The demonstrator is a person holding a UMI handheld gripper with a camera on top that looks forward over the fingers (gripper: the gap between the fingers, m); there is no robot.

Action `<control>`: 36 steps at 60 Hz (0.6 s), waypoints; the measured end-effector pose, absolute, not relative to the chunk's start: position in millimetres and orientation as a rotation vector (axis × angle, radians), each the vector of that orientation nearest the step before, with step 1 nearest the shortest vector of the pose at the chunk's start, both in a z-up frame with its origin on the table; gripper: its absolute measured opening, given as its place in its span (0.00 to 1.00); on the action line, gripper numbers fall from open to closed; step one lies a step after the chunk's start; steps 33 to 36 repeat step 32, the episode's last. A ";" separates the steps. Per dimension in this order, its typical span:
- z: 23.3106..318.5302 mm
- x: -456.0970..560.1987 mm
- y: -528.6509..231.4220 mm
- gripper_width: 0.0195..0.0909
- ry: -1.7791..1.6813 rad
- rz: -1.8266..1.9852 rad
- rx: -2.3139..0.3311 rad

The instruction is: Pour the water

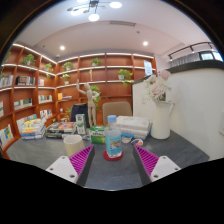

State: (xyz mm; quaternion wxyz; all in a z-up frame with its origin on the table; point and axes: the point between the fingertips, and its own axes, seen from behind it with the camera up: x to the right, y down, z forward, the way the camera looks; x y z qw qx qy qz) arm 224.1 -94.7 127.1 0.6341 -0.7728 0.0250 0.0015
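Observation:
A clear plastic water bottle with a blue label stands upright on a red coaster on the grey table. It is just ahead of my gripper, in line with the gap between the fingers. My fingers, with magenta pads, are spread wide apart and touch nothing. A pale cup stands on the table to the left of the bottle, beyond the left finger.
Behind the bottle lie boxes and small packages and a white container. A tall white vase with flowers stands at the right. A chair and wooden shelves fill the back of the room.

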 end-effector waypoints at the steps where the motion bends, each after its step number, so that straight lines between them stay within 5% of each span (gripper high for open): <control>1: 132.4 224.6 -99.3 0.81 0.056 -0.005 -1.761; 16: 162.4 211.9 -120.3 0.81 0.027 -0.021 -1.706; 36: 167.5 191.8 -123.3 0.81 0.005 -0.011 -1.696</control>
